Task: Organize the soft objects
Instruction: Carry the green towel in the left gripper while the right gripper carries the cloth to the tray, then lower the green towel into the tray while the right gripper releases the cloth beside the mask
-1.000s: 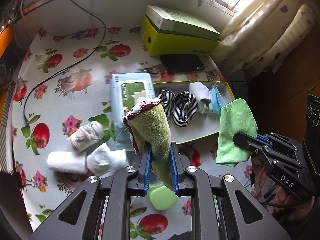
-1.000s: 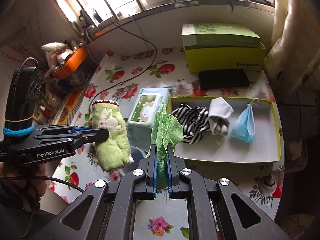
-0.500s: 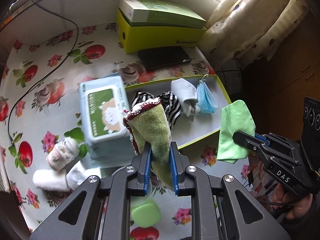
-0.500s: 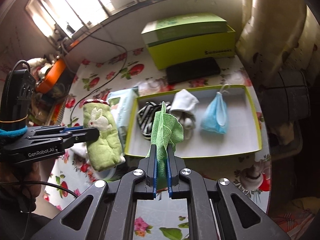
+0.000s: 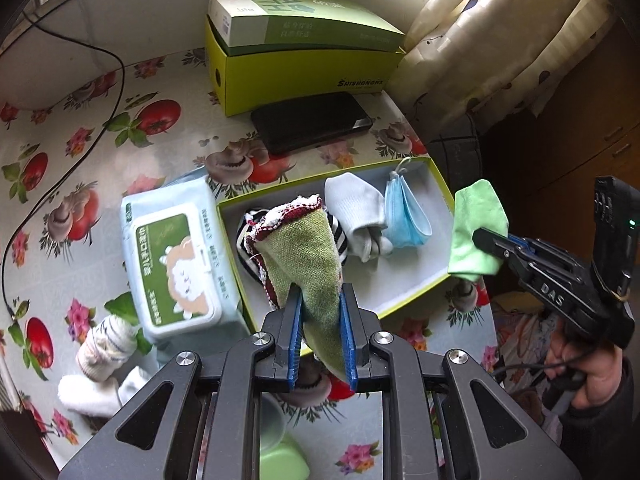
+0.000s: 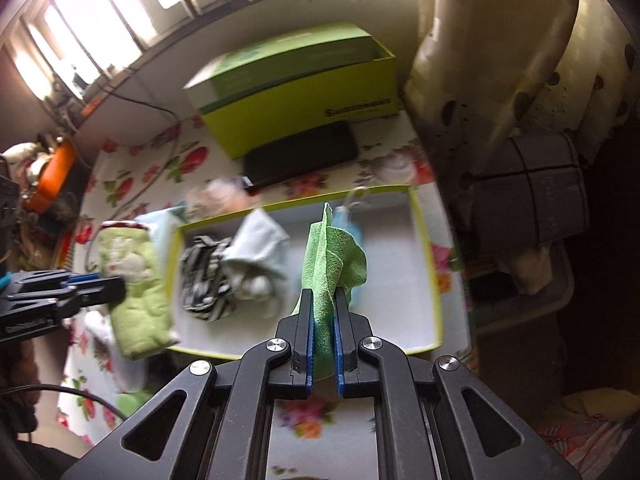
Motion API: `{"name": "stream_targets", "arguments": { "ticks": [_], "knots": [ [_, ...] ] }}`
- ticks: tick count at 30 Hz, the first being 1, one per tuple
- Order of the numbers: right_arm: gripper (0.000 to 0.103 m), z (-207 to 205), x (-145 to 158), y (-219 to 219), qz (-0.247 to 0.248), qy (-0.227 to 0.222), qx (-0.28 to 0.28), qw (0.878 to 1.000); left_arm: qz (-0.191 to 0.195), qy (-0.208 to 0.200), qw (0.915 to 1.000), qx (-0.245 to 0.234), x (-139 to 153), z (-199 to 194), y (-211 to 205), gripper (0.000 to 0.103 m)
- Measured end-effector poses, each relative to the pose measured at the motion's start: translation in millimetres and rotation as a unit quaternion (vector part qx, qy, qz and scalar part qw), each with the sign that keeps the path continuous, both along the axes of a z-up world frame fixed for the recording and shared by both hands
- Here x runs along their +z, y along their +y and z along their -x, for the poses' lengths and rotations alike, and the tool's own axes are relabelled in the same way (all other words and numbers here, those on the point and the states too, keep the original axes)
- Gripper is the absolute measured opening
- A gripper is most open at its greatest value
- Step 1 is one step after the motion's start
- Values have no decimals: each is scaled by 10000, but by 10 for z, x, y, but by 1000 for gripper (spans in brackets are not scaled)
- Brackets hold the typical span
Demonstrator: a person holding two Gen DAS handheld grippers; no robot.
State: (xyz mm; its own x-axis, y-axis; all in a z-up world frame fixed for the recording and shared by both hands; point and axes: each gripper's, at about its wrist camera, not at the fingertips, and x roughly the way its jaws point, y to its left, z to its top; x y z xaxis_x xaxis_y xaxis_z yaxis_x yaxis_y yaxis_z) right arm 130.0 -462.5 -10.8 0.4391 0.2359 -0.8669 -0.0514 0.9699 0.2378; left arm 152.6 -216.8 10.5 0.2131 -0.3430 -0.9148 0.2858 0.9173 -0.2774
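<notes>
My left gripper (image 5: 320, 312) is shut on a green towel with a red-and-white trim (image 5: 306, 248), held above the near left end of the shallow yellow-rimmed tray (image 5: 412, 292). My right gripper (image 6: 323, 316) is shut on a bright green cloth (image 6: 330, 256), held above the tray's (image 6: 424, 272) right half; it also shows in the left wrist view (image 5: 476, 232). In the tray lie a striped black-and-white sock (image 6: 204, 280), a white sock (image 5: 356, 208) and a blue face mask (image 5: 404, 212).
A wet-wipes pack (image 5: 176, 256) lies left of the tray. Rolled white socks (image 5: 104, 360) lie at the near left. A yellow-green box (image 5: 304, 52) and a black phone (image 5: 312, 120) sit behind the tray. A green container (image 5: 284, 460) is below my left gripper. Curtains hang at right.
Both grippers have moved right and forward with their cloths. The tray now lies straight ahead of each. The right wrist view is blurred by motion.
</notes>
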Motion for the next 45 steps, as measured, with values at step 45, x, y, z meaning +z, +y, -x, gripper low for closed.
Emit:
{"name": "stream_targets", "arguments": {
  "ticks": [45],
  "knots": [
    [36,-269,-140,-54,235,-75,-150,9996,-494,102,9987,77,-277,-350,-29,22]
  ]
}}
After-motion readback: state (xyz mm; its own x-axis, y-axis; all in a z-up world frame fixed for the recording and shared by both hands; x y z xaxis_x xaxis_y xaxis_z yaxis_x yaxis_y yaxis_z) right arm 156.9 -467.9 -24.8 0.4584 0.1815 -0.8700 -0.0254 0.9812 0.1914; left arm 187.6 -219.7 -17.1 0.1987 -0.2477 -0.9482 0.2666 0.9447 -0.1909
